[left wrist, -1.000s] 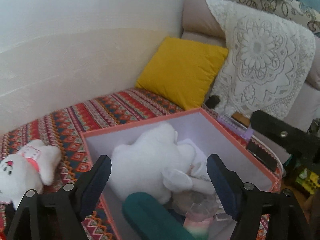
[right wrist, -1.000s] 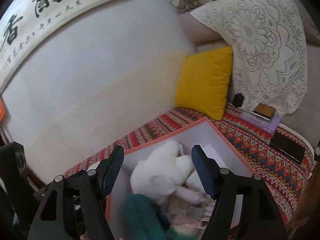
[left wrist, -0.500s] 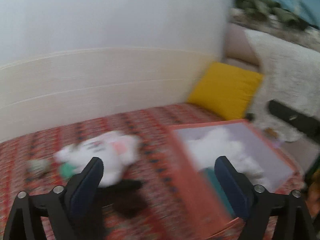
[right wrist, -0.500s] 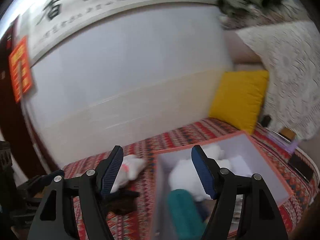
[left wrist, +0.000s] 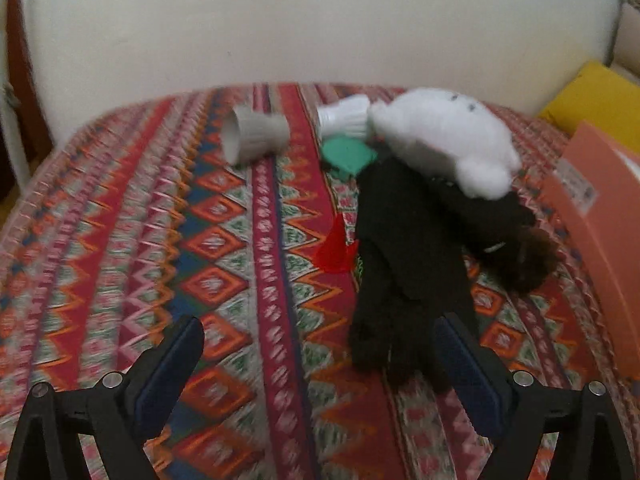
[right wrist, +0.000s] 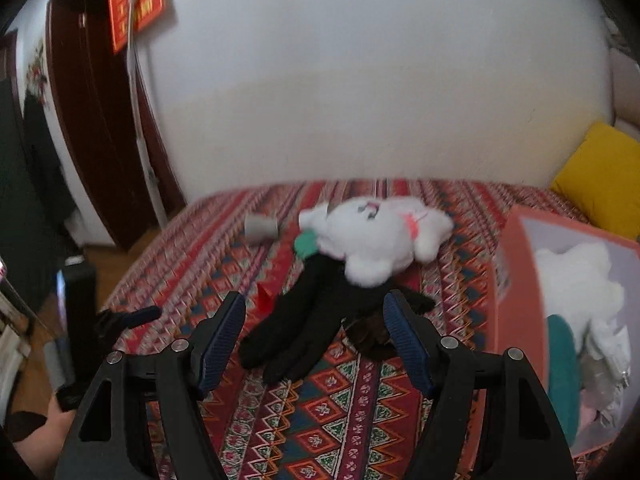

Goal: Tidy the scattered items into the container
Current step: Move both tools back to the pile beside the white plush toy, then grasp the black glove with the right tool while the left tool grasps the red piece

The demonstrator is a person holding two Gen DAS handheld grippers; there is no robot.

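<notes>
A black glove [left wrist: 404, 264] [right wrist: 308, 320] lies on the patterned bedspread, partly under a white plush toy [left wrist: 444, 140] [right wrist: 376, 236]. Beside them are a brown furry item [left wrist: 528, 256], a green piece [left wrist: 348, 154], a small red piece [left wrist: 334, 248], a white ribbed cup [left wrist: 344, 118] and a grey ribbed cup [left wrist: 254, 136] [right wrist: 260, 227]. The salmon box [right wrist: 520, 280] [left wrist: 600, 200] stands at the right with a white plush [right wrist: 576, 280] and a teal item [right wrist: 562, 368] inside. My left gripper [left wrist: 320, 364] is open above the bedspread near the glove's fingertips. My right gripper [right wrist: 314, 336] is open over the glove.
A yellow cushion [right wrist: 600, 176] [left wrist: 596, 96] leans at the far right against the white wall. The bed's left edge drops to a wooden floor with a dark door [right wrist: 92, 120] beyond. My other gripper [right wrist: 84, 320] shows at the left in the right wrist view.
Both grippers swung left, away from the box and over the scattered items. The box has slid to the right edge of both views, and the glove now lies just ahead.
</notes>
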